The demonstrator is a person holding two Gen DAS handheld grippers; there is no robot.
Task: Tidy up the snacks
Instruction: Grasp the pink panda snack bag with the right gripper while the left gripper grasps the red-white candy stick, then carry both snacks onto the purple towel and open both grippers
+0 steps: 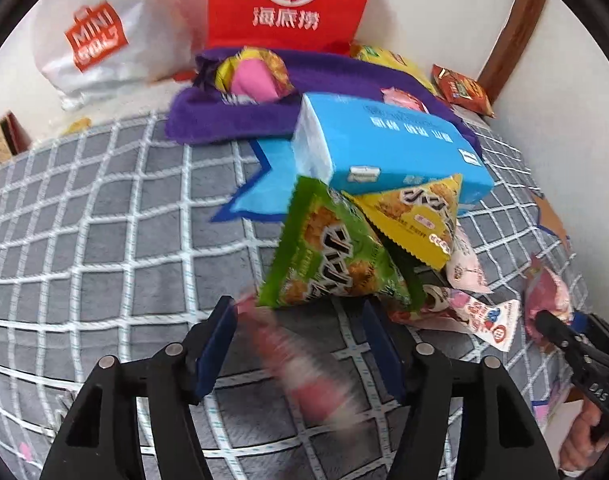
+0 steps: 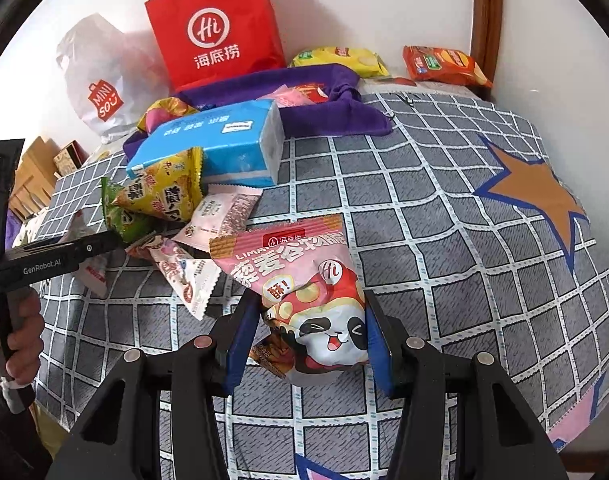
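Note:
My left gripper is open. A blurred red-and-white snack packet lies loose between its jaws, not gripped. Just ahead a green snack bag and a yellow snack bag lean under a blue tissue box. My right gripper is shut on a pink panda snack bag, its jaws pressing both sides. Several small pink and white packets lie beside it. A purple cloth at the back holds more snacks.
A red paper bag and a white Miniso bag stand against the back wall. Yellow and orange chip bags lie at the back right. The grey checked bedspread is bare on the right. A wooden post stands in the corner.

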